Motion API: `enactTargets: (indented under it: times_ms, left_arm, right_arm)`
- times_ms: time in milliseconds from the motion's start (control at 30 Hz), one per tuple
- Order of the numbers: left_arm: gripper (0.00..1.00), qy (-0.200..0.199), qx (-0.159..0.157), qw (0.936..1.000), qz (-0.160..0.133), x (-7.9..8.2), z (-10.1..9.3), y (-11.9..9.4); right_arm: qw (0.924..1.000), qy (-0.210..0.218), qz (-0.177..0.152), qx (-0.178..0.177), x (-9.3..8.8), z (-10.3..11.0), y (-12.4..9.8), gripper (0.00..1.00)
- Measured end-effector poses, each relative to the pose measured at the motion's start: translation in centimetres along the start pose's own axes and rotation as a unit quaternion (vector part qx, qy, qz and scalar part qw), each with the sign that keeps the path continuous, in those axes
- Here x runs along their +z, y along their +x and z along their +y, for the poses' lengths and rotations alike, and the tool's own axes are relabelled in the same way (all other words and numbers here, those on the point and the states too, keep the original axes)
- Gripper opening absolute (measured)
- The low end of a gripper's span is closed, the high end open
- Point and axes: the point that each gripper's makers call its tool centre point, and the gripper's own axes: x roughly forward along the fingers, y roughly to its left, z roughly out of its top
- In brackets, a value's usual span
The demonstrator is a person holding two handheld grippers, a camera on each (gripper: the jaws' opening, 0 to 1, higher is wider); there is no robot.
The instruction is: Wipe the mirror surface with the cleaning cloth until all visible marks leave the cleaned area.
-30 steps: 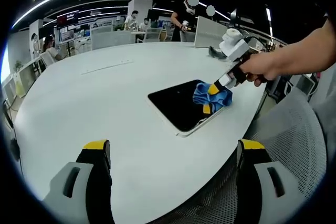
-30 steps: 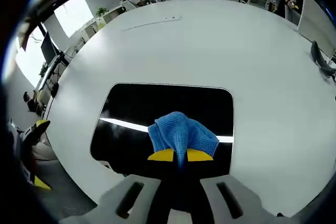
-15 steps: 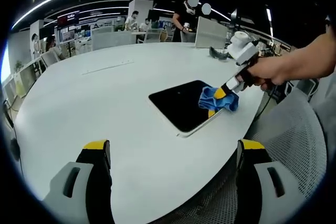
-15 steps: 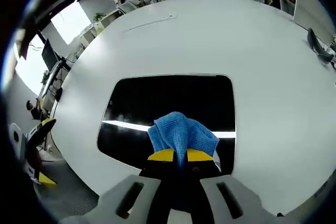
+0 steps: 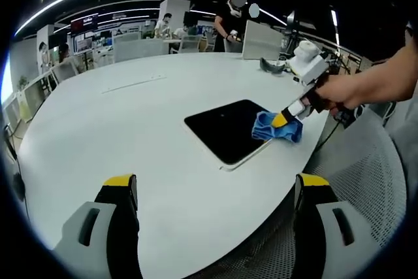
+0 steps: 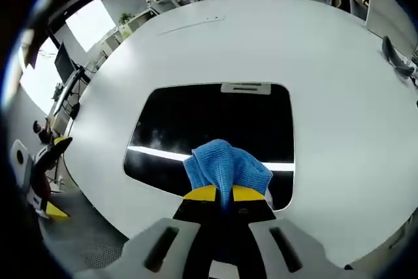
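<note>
A dark rectangular mirror (image 5: 225, 129) (image 6: 209, 125) lies flat on the white table near its right edge. My right gripper (image 6: 223, 193) is shut on a blue cleaning cloth (image 6: 226, 164), pressing it onto the mirror's near edge. From the left gripper view, that right gripper (image 5: 285, 119) comes in from the right, held by a hand, with the cloth (image 5: 277, 128) at the mirror's right corner. My left gripper (image 5: 215, 187) is open, held back from the mirror over the table's near rim, nothing between its fingers.
The large white oval table (image 5: 117, 129) carries a thin strip (image 5: 132, 83) further out and a dark object (image 5: 272, 65) at the far side. A mesh chair (image 5: 366, 181) stands to the right. People and desks fill the background.
The right gripper has slid the cloth across the mirror toward its right corner, closer to the table's edge. The left gripper has not moved.
</note>
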Motion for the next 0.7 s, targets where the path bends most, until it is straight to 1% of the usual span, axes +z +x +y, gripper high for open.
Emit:
enactTargets:
  times_ms: [233, 433, 700]
  left_arm:
    - [0.99, 0.0, 0.0, 1.0, 0.001, -0.02, -0.04, -0.05]
    - [0.99, 0.002, 0.001, 1.0, 0.001, -0.04, -0.01, 0.02]
    - [0.99, 0.003, 0.0, 1.0, 0.002, -0.04, -0.05, 0.03]
  right_arm:
    - [1.0, 0.004, 0.005, 0.004, -0.51, 0.25, -0.25, 0.0]
    - [1.0, -0.001, 0.007, 0.006, -0.46, 0.19, -0.17, 0.0]
    - [0.9999, 0.006, 0.006, 0.013, -0.44, 0.08, -0.26, 0.0]
